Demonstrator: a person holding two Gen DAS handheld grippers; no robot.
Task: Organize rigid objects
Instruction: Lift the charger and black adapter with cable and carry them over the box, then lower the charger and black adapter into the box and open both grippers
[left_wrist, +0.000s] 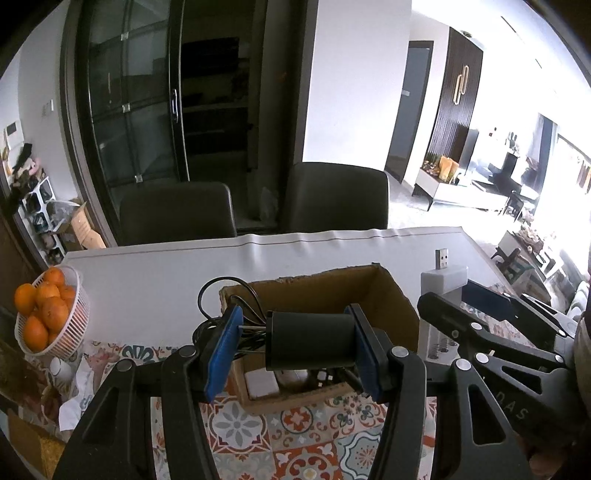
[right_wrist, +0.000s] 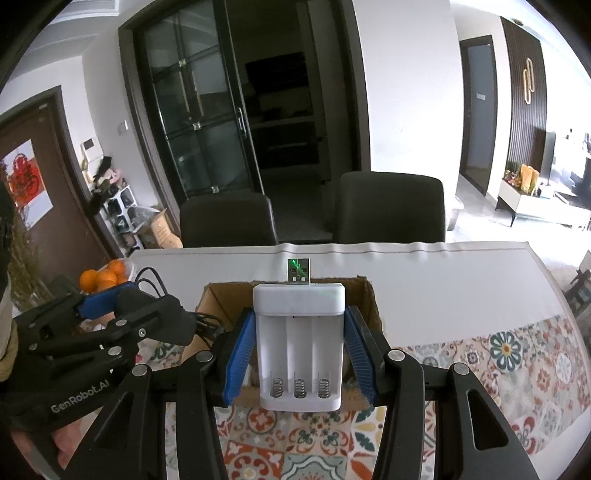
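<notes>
My left gripper (left_wrist: 293, 350) is shut on a black plug adapter (left_wrist: 310, 341) with metal prongs pointing left and a black cable (left_wrist: 218, 295) trailing from it. It holds the adapter above an open cardboard box (left_wrist: 391, 295) that holds small white items (left_wrist: 262, 384). My right gripper (right_wrist: 299, 358) is shut on a white USB battery charger (right_wrist: 299, 347), upright with its USB plug (right_wrist: 299, 271) on top, just in front of the same box (right_wrist: 364, 299). The right gripper also shows in the left wrist view (left_wrist: 491, 317), beside the box.
The table (right_wrist: 443, 280) has a white cover and a patterned tile cloth (right_wrist: 517, 354) near me. A white basket of oranges (left_wrist: 48, 314) stands at the left edge. Two dark chairs (right_wrist: 391, 206) stand behind the table.
</notes>
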